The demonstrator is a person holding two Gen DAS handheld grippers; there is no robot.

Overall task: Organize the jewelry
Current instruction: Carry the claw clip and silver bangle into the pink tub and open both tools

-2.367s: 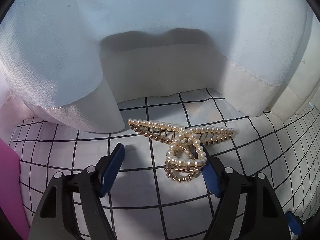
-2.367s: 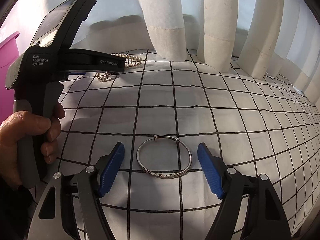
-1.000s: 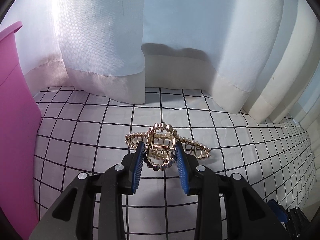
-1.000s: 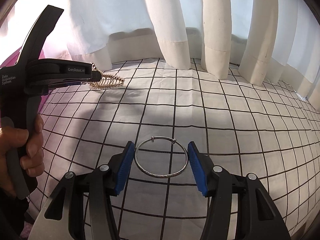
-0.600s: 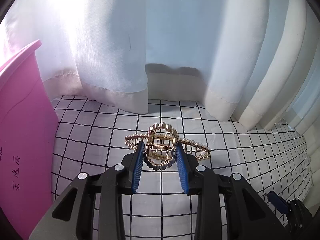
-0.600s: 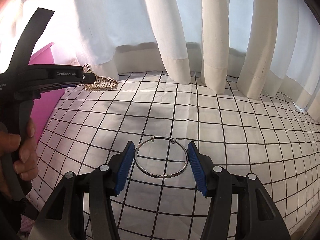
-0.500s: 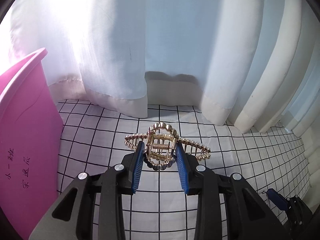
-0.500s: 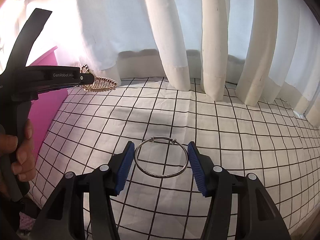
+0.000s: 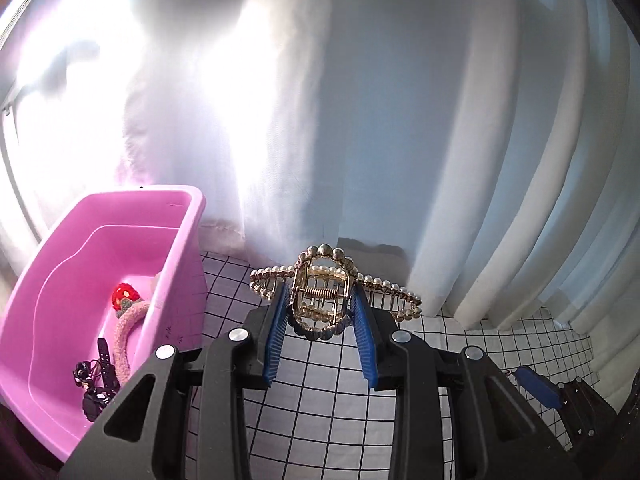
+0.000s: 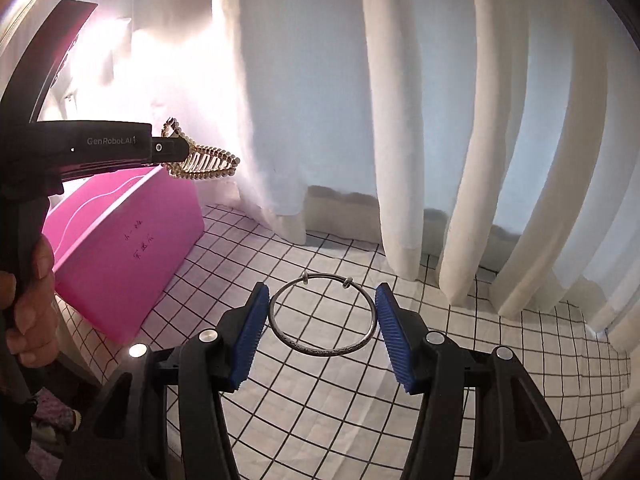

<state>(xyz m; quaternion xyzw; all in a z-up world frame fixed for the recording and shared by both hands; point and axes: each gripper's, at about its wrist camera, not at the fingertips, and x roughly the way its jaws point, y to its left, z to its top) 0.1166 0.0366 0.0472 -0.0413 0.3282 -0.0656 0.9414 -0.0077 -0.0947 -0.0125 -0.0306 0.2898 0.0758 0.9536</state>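
- Left gripper (image 9: 320, 320) is pinching the pearl clip (image 9: 324, 292) by its sprung middle, blue pads on both sides, and the clip is up in the air above the grid cloth (image 9: 320, 400), just right of the pink bin (image 9: 100, 216).
- Right gripper (image 10: 322, 320) is clamped on the bangle (image 10: 322, 344) across its width, the ring lying roughly flat between the pads, also well clear of the cloth.
- What could go wrong: the bangle is only caught at two thin edges, so a quick tilt could let it pivot or pop out and roll off the cloth.
- The clip is gripped right on its spring levers. Squeeze harder and I'd guess the teeth swing open, and then it can twist in the pads.
- Both hands need the same bin, so they could bump each other over the opening if they go in together.
- Only the left view looks down into the bin: a red knit thing (image 9: 125, 295), a fuzzy pink band (image 9: 128, 328) and something black and tangled (image 9: 94, 384), too dark to name.
- Only the right view shows the bin's outer wall with handwriting on it, the clip from the side hanging about level with the bin's rim, and the person's hand (image 10: 28, 308) on the left handle.
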